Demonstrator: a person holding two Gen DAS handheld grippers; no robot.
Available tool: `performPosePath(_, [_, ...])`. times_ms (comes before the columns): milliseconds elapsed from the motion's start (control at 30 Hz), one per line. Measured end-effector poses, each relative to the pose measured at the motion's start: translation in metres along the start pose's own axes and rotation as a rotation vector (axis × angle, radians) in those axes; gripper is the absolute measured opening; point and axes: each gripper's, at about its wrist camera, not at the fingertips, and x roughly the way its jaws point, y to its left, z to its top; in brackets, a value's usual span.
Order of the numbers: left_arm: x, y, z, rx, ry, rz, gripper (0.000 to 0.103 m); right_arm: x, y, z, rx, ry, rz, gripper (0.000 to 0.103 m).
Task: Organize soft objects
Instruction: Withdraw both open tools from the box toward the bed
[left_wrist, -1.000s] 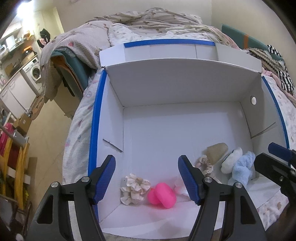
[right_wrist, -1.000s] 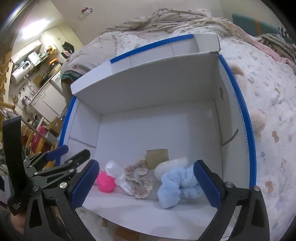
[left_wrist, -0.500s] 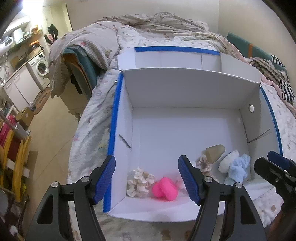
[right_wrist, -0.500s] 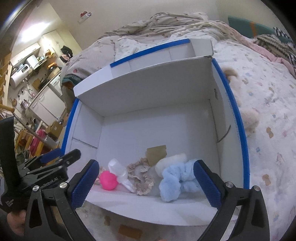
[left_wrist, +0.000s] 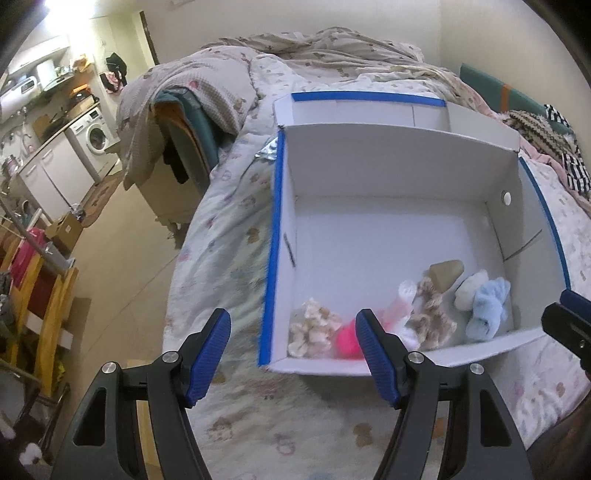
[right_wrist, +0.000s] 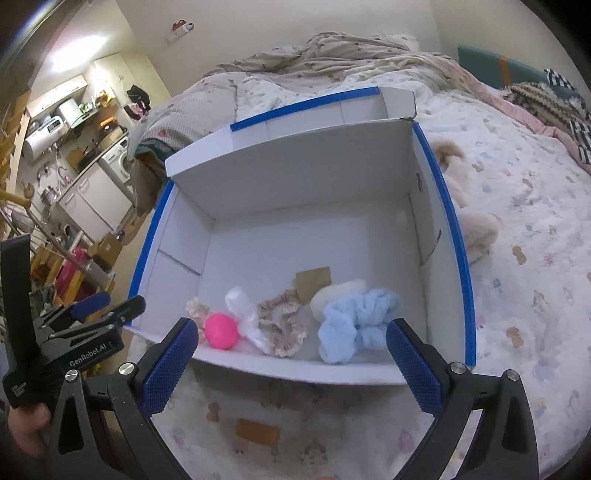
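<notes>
A white cardboard box (left_wrist: 388, 155) with blue-taped rims stands on the bed; it also shows in the right wrist view (right_wrist: 295, 155). Along its near wall lie a cream scrunchie (left_wrist: 314, 328), a pink ball (right_wrist: 220, 331), a white soft piece (right_wrist: 242, 310), a beige frilled scrunchie (right_wrist: 282, 325), a white fluffy scrunchie (right_wrist: 338, 293) and a light blue fluffy scrunchie (right_wrist: 356, 325). My left gripper (left_wrist: 293, 354) is open and empty, outside the box's near left corner. My right gripper (right_wrist: 291, 365) is open and empty, just before the near wall.
A cream plush toy (right_wrist: 469, 214) lies on the bedspread right of the box. A rumpled duvet (left_wrist: 325, 55) is heaped behind it. The bed's left edge drops to the floor (left_wrist: 122, 236), with a chair, washing machine (left_wrist: 96, 138) and shelves beyond.
Both grippers have drawn back and up from the box, so it looks smaller and farther. The left gripper has shifted left, outside the box corner. The soft objects have not moved.
</notes>
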Motion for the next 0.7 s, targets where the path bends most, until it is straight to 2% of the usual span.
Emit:
performPosePath(400, [-0.009,0.021,-0.023,-0.042,0.026,0.012,0.067,-0.01,0.004,-0.026,0.009,0.028,-0.011,0.103])
performPosePath(700, [-0.011,0.016,-0.041,-0.048,0.066,-0.01,0.068,-0.008,0.005,-0.04,-0.011,0.068,-0.034,0.103])
